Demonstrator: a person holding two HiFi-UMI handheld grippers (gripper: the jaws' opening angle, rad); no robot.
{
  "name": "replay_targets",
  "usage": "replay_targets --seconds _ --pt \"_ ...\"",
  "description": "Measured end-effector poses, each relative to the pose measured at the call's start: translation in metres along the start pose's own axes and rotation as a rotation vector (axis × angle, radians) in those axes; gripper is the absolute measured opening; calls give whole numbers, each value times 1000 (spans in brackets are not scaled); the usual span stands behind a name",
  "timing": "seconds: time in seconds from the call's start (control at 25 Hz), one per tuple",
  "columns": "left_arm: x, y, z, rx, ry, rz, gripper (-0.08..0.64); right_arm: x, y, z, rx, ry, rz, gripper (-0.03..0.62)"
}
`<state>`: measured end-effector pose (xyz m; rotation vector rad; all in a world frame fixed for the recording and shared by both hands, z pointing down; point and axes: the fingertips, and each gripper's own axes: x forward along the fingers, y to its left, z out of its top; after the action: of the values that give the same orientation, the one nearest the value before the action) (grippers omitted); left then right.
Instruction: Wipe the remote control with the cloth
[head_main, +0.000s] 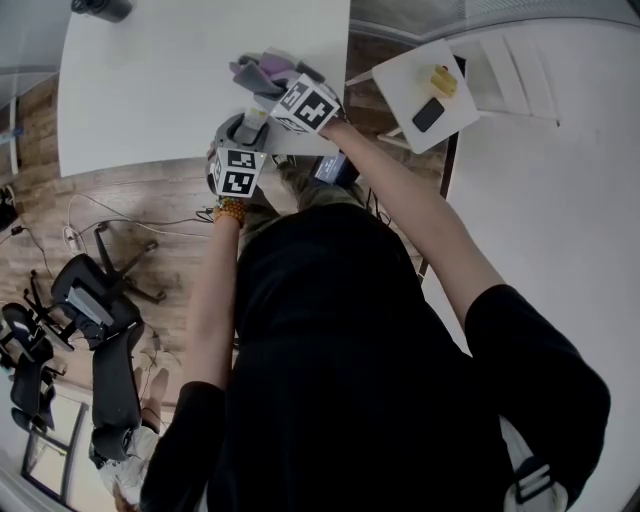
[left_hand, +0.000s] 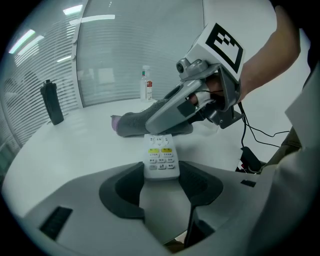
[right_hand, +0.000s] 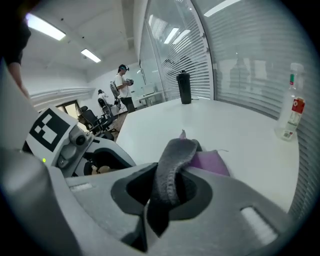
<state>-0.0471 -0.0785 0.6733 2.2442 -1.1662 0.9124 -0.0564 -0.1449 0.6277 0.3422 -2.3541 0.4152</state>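
Note:
A white remote control (left_hand: 161, 156) with yellow and grey buttons sticks out over the white table, its near end clamped in my left gripper (left_hand: 161, 181). In the head view the left gripper (head_main: 243, 150) sits at the table's near edge. A grey and purple cloth (right_hand: 176, 165) is pinched in my right gripper (right_hand: 167, 192). The cloth (left_hand: 135, 122) lies against the remote's far end, with the right gripper (left_hand: 172, 107) coming in from the right above it. From the head view the cloth (head_main: 258, 72) bunches on the table beyond the right gripper (head_main: 290, 95).
A black bottle (left_hand: 52, 102) stands at the table's far left and a spray bottle (left_hand: 146, 85) at the back by the glass wall. A small white side table (head_main: 425, 95) with a yellow thing and a black device is to the right. Office chairs (head_main: 95, 310) stand on the floor.

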Motion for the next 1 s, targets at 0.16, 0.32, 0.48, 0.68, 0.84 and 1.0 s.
replay_targets --seconds 0.16,0.32,0.48,0.68,0.84,1.0 --pt "1 -1 -1 0 5 1 229 1 20 -2 -15 21 81 60" --pt "0 -1 4 14 4 -5 229 0 59 -9 27 54 250 60" --pt "-1 -1 7 8 7 -11 229 -29 96 10 268 -47 517 60" --pt "-21 -6 19 75 -36 -33 236 -93 81 52 357 -315 484 60" --pt "-54 -15 44 101 -144 -33 236 -141 68 65 310 -452 296 60" --pt "-94 -22 80 147 -287 -22 236 -182 62 78 240 -566 47 61"
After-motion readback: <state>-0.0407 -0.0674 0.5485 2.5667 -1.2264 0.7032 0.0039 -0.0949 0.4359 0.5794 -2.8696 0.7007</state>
